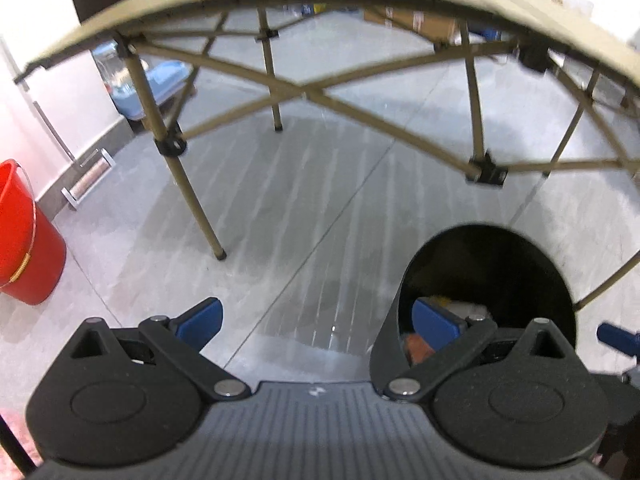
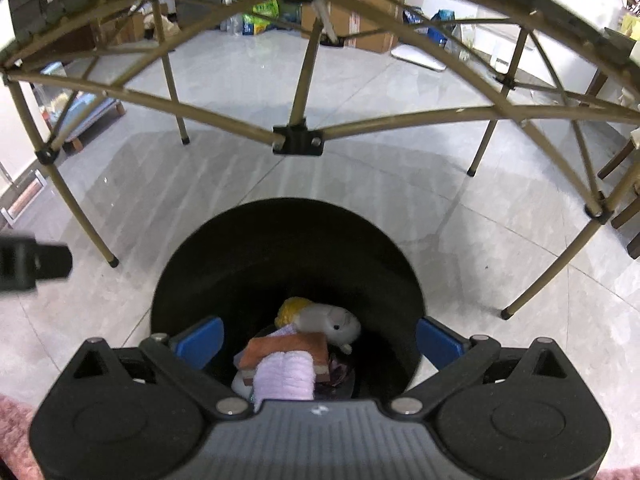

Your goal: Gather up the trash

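Tiled floor (image 2: 400, 200) — folding table (image 2: 298, 136) frame looms over black bin (image 2: 280, 248).

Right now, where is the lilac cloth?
In the right wrist view the lilac cloth lies inside the black bin, on top of an orange block and just below the open right gripper.
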A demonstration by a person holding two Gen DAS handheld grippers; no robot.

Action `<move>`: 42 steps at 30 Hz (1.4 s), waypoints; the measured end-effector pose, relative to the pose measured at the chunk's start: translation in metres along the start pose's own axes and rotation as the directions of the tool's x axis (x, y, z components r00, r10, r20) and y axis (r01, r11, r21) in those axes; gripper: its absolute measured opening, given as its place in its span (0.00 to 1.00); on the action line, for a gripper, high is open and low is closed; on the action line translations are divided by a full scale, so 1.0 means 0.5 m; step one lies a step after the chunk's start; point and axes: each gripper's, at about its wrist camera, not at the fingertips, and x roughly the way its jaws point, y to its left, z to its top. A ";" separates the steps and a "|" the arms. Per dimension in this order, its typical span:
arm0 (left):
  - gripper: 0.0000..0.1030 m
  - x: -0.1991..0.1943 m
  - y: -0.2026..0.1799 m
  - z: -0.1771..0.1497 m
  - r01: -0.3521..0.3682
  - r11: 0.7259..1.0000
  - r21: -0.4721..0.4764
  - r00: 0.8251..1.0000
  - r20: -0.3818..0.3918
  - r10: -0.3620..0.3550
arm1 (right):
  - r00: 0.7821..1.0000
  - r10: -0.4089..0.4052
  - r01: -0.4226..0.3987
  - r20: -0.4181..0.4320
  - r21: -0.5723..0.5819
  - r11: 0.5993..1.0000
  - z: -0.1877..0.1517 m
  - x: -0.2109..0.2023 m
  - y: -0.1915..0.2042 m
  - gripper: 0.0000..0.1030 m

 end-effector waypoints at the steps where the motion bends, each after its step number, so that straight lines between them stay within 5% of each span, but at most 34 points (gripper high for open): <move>1: 1.00 -0.015 0.000 0.002 0.002 1.000 -0.002 1.000 0.017 -0.002 | 1.000 0.006 -0.006 0.005 0.001 1.000 -0.002 -0.012 -0.005 1.00; 6: 1.00 -0.104 -0.002 -0.011 0.019 0.999 0.036 0.994 0.104 -0.022 | 0.999 0.027 -0.028 0.041 0.015 1.000 -0.009 -0.081 -0.031 1.00; 22: 1.00 -0.332 0.008 -0.093 0.081 0.989 0.122 0.973 0.207 -0.105 | 0.978 0.055 -0.051 0.200 -0.024 0.998 -0.049 -0.367 -0.086 1.00; 32: 1.00 -0.430 0.058 -0.146 0.122 0.986 0.112 0.961 0.236 -0.146 | 0.960 0.066 -0.062 0.272 -0.021 0.998 -0.077 -0.521 -0.088 1.00; 42: 1.00 -0.477 0.068 -0.170 0.132 0.985 0.115 0.955 0.251 -0.157 | 0.953 0.078 -0.075 0.292 -0.022 0.997 -0.110 -0.588 -0.075 1.00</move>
